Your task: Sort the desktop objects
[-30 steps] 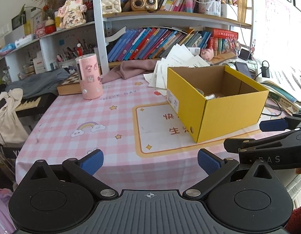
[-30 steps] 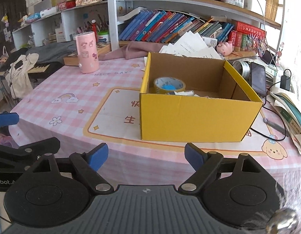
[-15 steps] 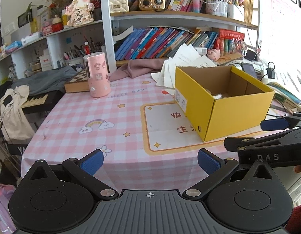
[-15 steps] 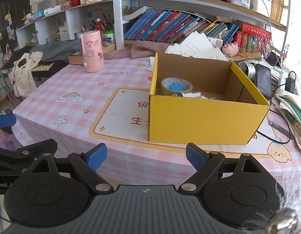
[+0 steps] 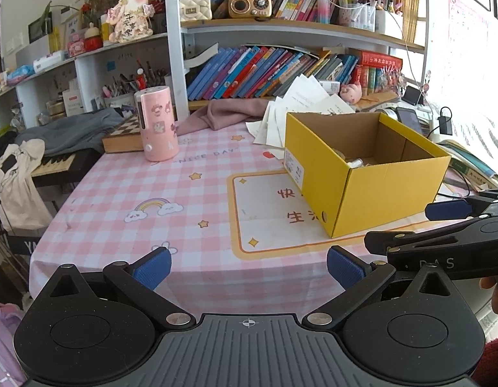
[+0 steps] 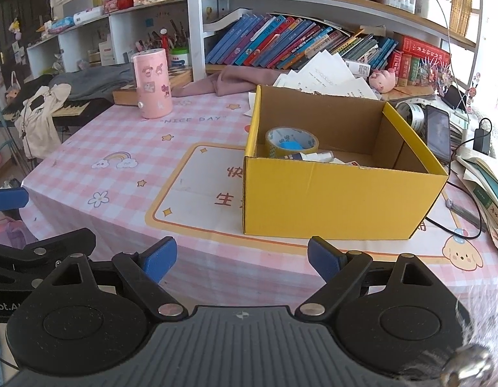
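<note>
A yellow cardboard box [image 5: 378, 190] stands open on the pink checked tablecloth [image 5: 145, 187]; it also shows in the right wrist view [image 6: 339, 200]. Inside it lie a roll of tape [image 6: 291, 140] and a small white bottle [image 6: 313, 156]. A pink cylinder with stickers [image 5: 156, 122] stands upright at the back left, also in the right wrist view [image 6: 152, 87]. My left gripper [image 5: 249, 266] is open and empty, off the table's front edge. My right gripper [image 6: 242, 258] is open and empty, in front of the box.
Loose papers [image 5: 300, 109] and a pink cloth [image 5: 226, 116] lie behind the box. A chessboard box [image 5: 123, 135] sits beside the cylinder. A phone [image 6: 438, 135], cables and books crowd the right edge. Bookshelves stand behind. A keyboard and clothes lie to the left.
Both grippers have drawn back from the table and risen a little; the box and cylinder look smaller. Both stay open and empty. Nothing on the table moved.
</note>
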A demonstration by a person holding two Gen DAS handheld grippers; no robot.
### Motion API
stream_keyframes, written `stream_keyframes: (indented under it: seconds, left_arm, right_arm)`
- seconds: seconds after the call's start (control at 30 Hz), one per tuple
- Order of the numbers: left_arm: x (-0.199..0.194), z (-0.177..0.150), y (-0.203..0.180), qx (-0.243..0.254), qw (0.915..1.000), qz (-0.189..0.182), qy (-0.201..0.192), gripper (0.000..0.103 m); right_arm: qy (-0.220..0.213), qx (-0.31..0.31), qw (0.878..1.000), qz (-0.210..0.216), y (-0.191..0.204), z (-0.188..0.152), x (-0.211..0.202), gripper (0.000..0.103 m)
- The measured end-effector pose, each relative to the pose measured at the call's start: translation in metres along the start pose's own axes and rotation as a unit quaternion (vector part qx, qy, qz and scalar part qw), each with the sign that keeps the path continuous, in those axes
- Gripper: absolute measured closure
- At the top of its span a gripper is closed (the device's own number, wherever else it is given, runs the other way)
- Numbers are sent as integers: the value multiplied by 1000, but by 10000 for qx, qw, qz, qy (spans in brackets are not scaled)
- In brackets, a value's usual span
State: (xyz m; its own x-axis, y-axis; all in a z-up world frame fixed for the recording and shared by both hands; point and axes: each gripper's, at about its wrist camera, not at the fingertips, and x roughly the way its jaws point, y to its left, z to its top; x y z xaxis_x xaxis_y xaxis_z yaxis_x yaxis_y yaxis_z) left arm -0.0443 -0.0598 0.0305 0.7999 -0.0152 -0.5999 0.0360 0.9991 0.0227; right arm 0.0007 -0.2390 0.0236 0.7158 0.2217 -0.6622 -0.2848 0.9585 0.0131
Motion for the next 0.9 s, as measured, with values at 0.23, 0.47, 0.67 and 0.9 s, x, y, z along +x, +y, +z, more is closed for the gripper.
stream_keyframes:
  seconds: [0.23, 0.47, 0.67, 0.9]
  left_arm:
    - [2, -1, 0, -57, 10000, -27, 49, 0]
    - [5, -2, 2, -157, 9998, -67, 115, 0]
    - [5, -2, 4, -229, 9996, -120, 120, 0]
    - [7, -3, 4, -226, 9996, 55, 160, 0]
  right_arm:
    - [24, 5, 10000, -7, -1, 1, 1, 15]
    - [47, 6, 10000, -9, -2, 1, 1, 15]
    - [80, -10, 10000, -19, 0, -1, 3, 15]
    - [139, 20, 9999, -30, 0, -3, 5, 15]
